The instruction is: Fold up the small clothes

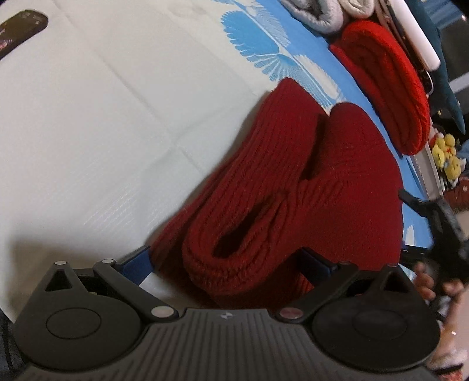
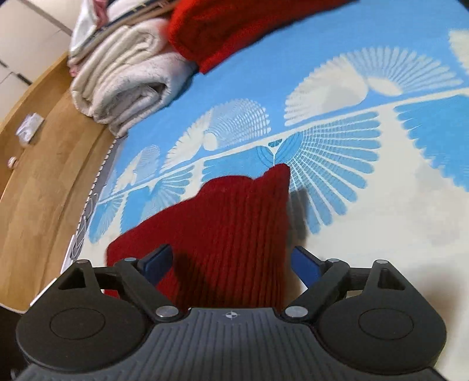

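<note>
Left gripper: fingers spread wide, one blue pad on either side of a dark red knitted garment; the pads do not appear to press the cloth, though the right pad is partly hidden behind it. The garment lies bunched in thick rolled folds on a bed sheet, white with a blue fan pattern. Right gripper: fingers likewise wide, the same dark red knit lying between them and rising to a pointed corner over the sheet; whether the pads touch the cloth cannot be told. In the left view, the right gripper's dark frame and part of a hand show at the right edge. Further off, a brighter red folded knit sits near the far edge of the bed. Beside it, a folded cream towel. Beyond the mattress edge, a wooden floor. A dark flat object lies at the far left of the sheet.
</note>
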Available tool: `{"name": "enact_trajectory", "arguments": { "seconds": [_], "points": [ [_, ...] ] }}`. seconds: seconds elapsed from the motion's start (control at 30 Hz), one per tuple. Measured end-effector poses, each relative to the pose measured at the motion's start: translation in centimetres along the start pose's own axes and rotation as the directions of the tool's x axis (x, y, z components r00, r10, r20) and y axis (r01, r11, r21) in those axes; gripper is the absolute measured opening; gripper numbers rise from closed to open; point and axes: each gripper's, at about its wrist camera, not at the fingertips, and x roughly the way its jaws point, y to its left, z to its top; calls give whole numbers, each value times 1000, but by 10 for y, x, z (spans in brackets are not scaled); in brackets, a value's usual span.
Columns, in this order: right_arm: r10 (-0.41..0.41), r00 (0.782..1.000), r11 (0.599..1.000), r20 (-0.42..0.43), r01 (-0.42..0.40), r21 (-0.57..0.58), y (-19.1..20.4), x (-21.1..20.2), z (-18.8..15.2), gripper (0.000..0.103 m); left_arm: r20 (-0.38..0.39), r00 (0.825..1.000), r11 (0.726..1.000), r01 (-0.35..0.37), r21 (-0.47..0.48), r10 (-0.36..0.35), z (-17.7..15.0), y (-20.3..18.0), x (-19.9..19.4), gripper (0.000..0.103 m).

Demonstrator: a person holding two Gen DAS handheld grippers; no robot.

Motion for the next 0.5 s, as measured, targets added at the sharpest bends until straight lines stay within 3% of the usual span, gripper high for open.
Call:
{"name": "enact_trajectory", "arguments": {
  "seconds": [0.07, 0.1, 0.17, 0.2, 0.23, 0.3, 0.37, 0.5],
  "points": [
    [1, 1000, 999, -18, 0, 32, -9, 22, 7, 93, 15, 1000, 1000, 2, -16, -1, 0, 1, -1, 102],
    [8, 1000, 998, -29, -6, 56, -13, 32, 6, 93, 35, 999, 1000, -9, -11, 9, 0, 0, -3, 96],
    [39, 998, 999, -43, -38, 35, -8, 42, 5, 74, 79, 996, 999, -34, 5, 33, -3, -2, -7, 84],
    [38, 999, 998, -39, -39, -39, 3, 42, 4, 56, 94, 995, 999, -41, 3, 41, -4, -2, -9, 77],
    [23, 999, 993, -24, -26, -118, 15, 40, 3, 45, 99, 994, 999, -42, 2, 41, -4, -2, -11, 71],
    [6, 1000, 976, -10, -8, -218, 35, 30, 6, 38, 85, 996, 1000, -30, -6, 30, 1, -3, -10, 66],
    [7, 1000, 978, -3, -7, -208, 39, 18, 14, 36, 62, 998, 1000, -3, -15, 4, 14, -5, -10, 55],
    [-25, 998, 986, 60, 34, -160, 23, -16, 27, 34, 49, 999, 983, -21, 181, 13, 56, -58, -8, 46]
  ]
}}
